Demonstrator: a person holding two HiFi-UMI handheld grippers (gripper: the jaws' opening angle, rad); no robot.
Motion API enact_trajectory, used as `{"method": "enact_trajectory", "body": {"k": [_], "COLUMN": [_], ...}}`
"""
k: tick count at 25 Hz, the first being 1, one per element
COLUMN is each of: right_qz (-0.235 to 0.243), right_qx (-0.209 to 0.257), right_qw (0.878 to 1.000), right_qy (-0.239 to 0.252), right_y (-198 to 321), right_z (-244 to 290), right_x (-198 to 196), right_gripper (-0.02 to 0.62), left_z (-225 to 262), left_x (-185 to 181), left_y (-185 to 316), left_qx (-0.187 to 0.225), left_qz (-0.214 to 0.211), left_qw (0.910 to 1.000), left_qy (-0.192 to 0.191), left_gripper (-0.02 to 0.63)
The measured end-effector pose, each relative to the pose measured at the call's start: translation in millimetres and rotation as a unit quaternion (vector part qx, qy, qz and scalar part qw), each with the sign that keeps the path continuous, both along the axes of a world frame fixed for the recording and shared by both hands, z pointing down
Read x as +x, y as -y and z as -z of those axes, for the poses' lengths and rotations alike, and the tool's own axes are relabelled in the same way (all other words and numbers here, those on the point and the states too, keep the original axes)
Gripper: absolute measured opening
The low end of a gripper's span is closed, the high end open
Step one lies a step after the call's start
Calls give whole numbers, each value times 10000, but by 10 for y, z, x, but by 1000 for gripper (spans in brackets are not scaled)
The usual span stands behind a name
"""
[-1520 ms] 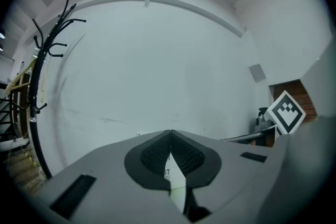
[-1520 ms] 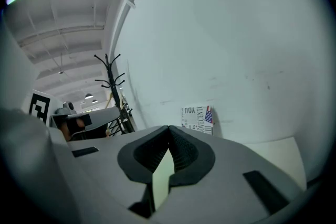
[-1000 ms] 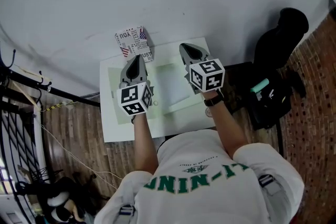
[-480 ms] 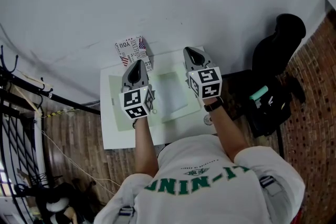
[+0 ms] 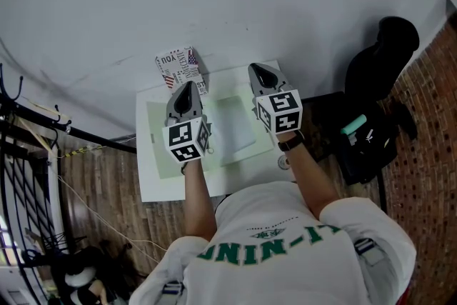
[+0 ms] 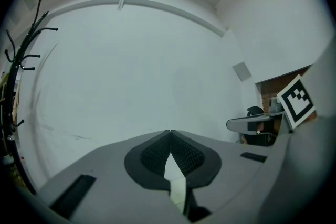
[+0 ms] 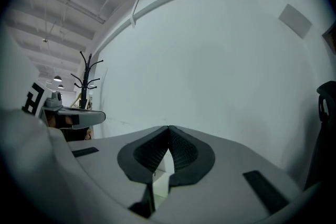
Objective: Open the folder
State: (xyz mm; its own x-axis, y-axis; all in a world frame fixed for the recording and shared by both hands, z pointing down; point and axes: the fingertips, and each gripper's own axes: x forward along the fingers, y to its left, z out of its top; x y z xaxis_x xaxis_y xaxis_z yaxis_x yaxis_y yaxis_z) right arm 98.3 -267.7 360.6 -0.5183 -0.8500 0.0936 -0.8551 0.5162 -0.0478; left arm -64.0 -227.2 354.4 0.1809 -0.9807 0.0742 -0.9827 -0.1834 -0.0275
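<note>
Head view: the pale green folder (image 5: 161, 146) lies flat on the white table (image 5: 150, 182), under and between your two claws. The left claw (image 5: 188, 85) hangs over its left part and the right claw (image 5: 255, 68) over its right edge. A lighter panel of the folder lies between them. A printed box (image 5: 178, 61) stands just beyond the tip of the left claw. Compared with a second ago, the right claw has drifted a little toward the far edge of the table and has rolled slightly. The left claw has kept its place, and the folder seems not to have moved.

Left gripper view: the jaws are clenched, tip against tip, with nothing between them. Below the tips you see only a pale strip, and I cannot tell whether it is the folder or the table.

Right gripper view: this claw is clenched too and grasps nothing. Ahead of it is only the bare wall.

So neither claw holds the folder now. I judge that this small shift brings the task no further. Whether the cover is already turned over, I cannot say.
</note>
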Motion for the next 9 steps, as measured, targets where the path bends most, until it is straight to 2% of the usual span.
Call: {"method": "enact_trajectory", "body": {"k": [9], "right_qz": [178], "right_qx": [-113], "right_qw": [9998], "right_qy": [27], "right_y": [135], "right_z": [-115], "right_x": [-218], "right_gripper": [17], "left_z": [-114], "left_x": [-211], "left_y": [97], "left_qx": [-80], "left_qz": [144], "left_qw": [9999], "left_qy": [33], "left_gripper": [15]}}
